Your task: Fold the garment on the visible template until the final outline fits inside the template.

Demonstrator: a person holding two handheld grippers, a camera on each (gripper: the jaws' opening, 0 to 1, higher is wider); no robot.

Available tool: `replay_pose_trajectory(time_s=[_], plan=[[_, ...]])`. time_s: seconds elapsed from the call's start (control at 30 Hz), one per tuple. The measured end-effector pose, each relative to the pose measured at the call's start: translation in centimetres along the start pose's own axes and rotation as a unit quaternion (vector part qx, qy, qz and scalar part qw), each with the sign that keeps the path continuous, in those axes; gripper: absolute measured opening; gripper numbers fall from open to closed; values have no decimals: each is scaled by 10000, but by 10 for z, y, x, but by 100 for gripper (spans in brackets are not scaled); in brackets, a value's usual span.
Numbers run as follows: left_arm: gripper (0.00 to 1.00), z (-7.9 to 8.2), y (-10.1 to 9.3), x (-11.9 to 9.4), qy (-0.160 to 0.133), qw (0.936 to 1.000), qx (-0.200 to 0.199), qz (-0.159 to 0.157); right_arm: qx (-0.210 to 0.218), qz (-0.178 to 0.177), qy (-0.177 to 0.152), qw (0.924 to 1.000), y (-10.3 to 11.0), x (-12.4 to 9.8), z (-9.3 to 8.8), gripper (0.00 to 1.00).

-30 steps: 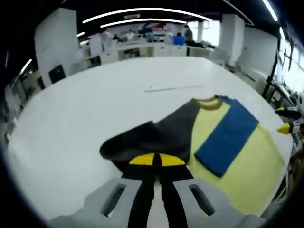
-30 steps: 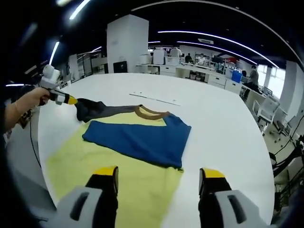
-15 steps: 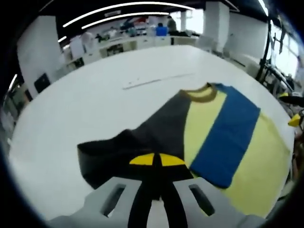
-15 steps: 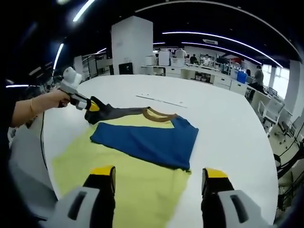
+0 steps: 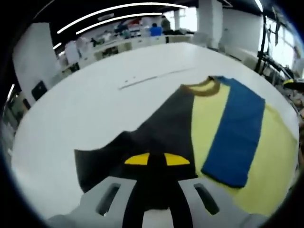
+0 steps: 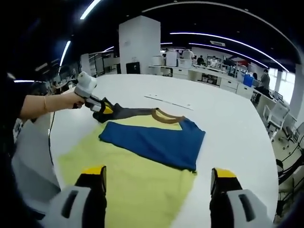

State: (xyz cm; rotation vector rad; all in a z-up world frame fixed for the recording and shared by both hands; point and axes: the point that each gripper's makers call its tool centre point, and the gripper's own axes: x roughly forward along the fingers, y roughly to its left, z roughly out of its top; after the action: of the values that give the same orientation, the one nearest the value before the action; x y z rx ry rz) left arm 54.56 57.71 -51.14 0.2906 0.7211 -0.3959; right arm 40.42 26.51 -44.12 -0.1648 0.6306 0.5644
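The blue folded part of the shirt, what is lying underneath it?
Under the blue folded sleeve lies the yellow body of the garment, spread on the white table. How the yellow cloth lies beneath the blue is covered, and no template outline can be made out.

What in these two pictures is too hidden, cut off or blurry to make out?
- Template: neither view shows an outline; the garment may cover it.
- Dark sleeve: left gripper view, near edge behind the left gripper.
- Garment hem: right gripper view, cut by the bottom edge.
- Background people: blurred, too small.
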Motion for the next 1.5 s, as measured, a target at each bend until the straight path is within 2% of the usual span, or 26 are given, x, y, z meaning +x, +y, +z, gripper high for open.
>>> replay_pose_trajectory(time_s=[0.13, 0.23, 0.5, 0.6, 0.83, 1.3, 1.33, 1.5], plan=[[21, 8, -3, -9, -159, 9998, 47, -69, -11, 5, -4, 10000, 2, 0, 2, 97], [25, 11, -3, -19, -274, 9995, 145, -17, -28, 40, 9, 10000, 5, 0, 3, 98], [25, -2, 1, -35, -370, 9989, 104, 285, -33, 48, -47, 10000, 9, -2, 7, 99], [22, -9, 2, -37, -396, 9984, -25, 409, -22, 37, -38, 10000, 10, -3, 6, 99], [17, -20, -3, -31, -435, 9983, -31, 374, 6, 16, -30, 10000, 11, -5, 5, 98], [14, -37, -7, -7, -113, 9993, -248, 263, 48, -80, 71, 9999, 6, -7, -4, 97], [14, -34, -6, -7, -198, 9988, -354, 274, 43, -85, 75, 9999, 6, -7, -4, 97], [9, -35, -4, -8, -156, 9982, -476, 324, 56, -90, 82, 9999, 6, -9, -6, 97]])
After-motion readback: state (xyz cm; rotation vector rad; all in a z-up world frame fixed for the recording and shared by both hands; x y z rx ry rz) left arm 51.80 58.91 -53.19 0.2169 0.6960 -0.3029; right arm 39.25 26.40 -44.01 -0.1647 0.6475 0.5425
